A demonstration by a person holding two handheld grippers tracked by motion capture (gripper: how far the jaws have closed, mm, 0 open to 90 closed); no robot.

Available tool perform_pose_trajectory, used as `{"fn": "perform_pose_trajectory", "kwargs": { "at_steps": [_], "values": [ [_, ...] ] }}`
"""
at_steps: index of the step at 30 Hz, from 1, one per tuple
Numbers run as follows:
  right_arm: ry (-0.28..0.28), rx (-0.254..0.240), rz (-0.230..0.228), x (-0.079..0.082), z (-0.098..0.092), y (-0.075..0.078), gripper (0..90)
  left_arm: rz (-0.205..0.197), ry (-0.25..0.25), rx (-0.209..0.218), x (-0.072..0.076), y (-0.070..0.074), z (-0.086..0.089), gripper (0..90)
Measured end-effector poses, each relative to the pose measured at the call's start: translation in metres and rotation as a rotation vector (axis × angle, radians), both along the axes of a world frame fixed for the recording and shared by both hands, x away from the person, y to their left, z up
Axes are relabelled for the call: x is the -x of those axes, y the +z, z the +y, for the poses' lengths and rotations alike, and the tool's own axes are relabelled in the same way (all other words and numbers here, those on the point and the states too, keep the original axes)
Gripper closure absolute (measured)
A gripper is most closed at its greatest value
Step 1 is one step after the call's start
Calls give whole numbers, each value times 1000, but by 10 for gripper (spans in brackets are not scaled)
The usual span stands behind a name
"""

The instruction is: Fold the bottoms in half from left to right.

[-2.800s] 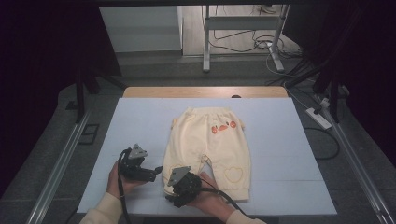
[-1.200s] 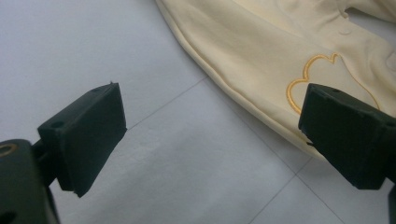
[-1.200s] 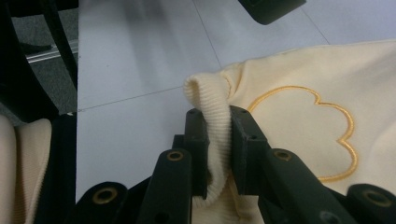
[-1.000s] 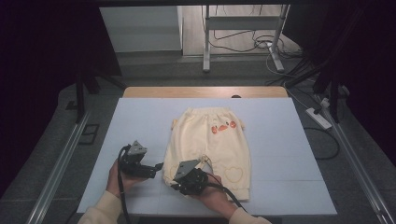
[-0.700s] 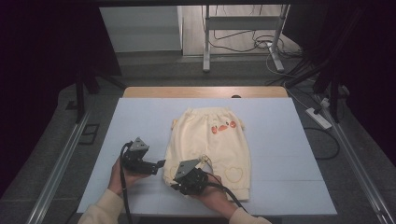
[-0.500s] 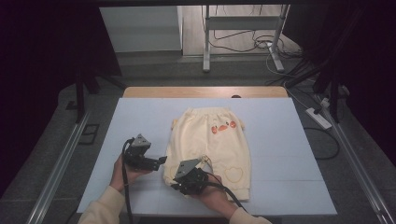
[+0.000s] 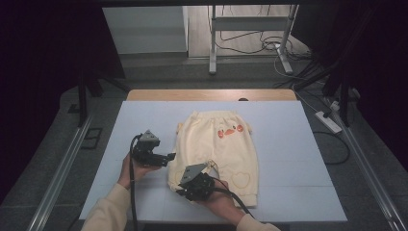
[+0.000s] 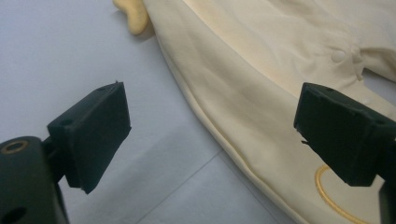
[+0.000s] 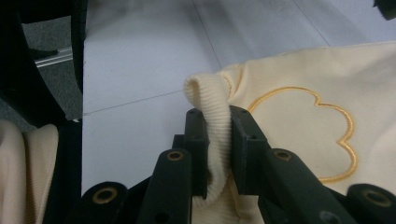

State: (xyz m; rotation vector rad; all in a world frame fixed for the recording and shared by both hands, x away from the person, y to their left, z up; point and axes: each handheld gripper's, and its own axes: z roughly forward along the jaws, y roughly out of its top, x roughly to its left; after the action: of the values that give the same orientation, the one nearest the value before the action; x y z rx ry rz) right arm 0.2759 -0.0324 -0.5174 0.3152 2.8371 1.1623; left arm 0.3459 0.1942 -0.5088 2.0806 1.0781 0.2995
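Cream baby trousers (image 7: 221,144) lie flat on the pale blue table cover (image 7: 298,159), waist at the far end, with an orange print near the waist. My right gripper (image 7: 185,187) is at the near left leg; in the right gripper view it (image 9: 217,126) is shut on the ribbed cuff (image 9: 205,91), which stands up between the pads beside a yellow embroidered cloud (image 9: 303,126). My left gripper (image 7: 169,156) is just left of the trousers' left side seam. In the left gripper view its jaws (image 8: 217,133) stand wide open above the seam (image 8: 219,126), with nothing held.
The wooden table edge (image 7: 211,95) runs along the far side. Beyond it stand a metal frame (image 7: 211,43) and floor cables (image 7: 269,45). A power strip (image 7: 328,121) lies on the floor at the right. Rails (image 7: 62,168) flank the table.
My left gripper has moved right and a little away from the person, closer to the trousers' left edge. The right gripper has kept its grip on the cuff and stayed in place.
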Motion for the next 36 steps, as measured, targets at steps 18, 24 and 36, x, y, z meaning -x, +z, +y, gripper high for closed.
{"fn": "perform_pose_trajectory", "kwargs": {
  "at_steps": [18,24,36],
  "values": [
    [-1,-18,20,-2,-3,2,779,7,-14,11,-39,6,-10,105],
    [-3,-23,24,-2,-3,2,779,12,-10,11,-44,7,-9,110],
    [-1,-30,27,-3,-4,3,779,30,-23,5,-64,6,-13,131]
  ]
}}
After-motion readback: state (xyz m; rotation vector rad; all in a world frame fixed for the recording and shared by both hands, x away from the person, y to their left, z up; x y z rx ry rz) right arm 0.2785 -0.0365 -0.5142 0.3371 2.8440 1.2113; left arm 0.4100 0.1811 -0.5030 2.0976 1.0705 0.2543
